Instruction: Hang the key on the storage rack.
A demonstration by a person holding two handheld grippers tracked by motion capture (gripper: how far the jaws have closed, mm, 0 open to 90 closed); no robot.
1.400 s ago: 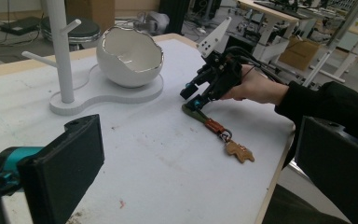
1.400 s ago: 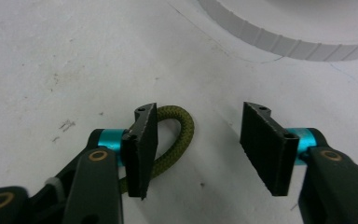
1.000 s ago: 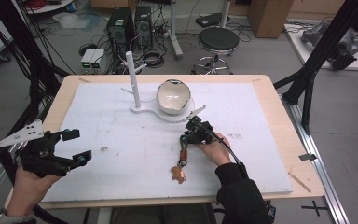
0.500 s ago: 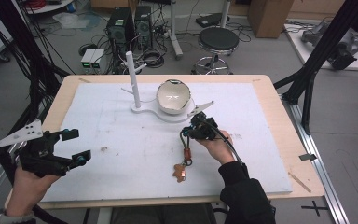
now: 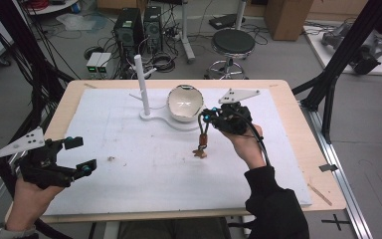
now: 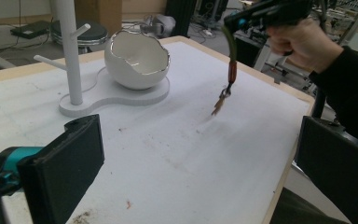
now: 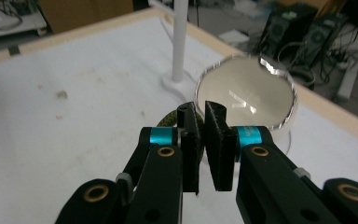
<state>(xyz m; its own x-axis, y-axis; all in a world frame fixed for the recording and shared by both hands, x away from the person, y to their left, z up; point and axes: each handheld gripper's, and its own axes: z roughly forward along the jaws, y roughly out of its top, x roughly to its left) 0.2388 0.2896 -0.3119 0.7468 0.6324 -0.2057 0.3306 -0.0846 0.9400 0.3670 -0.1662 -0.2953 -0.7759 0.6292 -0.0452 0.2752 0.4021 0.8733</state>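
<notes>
My right gripper (image 5: 205, 117) is shut on the top of a dark cord (image 5: 203, 134) that hangs straight down. On the cord are a red-brown bead and a small pendant (image 5: 199, 152), whose lower end is at or just above the white mat. In the right gripper view the jaws (image 7: 202, 109) stand nearly together, with the cord (image 7: 168, 120) beside the left one. Just beyond is a white egg-shell bowl (image 5: 184, 102) on a white base with an upright pegged post (image 5: 142, 82). My left gripper (image 5: 82, 155) is open at the front left, with nothing between its pads (image 6: 70, 163).
The white mat (image 5: 129, 164) covers the wooden table and carries a small brown speck (image 5: 112, 159) at left. From the left gripper view, the bowl (image 6: 137, 58) and post (image 6: 70, 46) are ahead, and the hanging cord (image 6: 230, 70) is to the right.
My right gripper has risen and moved away from the person toward the bowl, carrying the cord and pendant up from the front of the mat. The left gripper has stayed put.
</notes>
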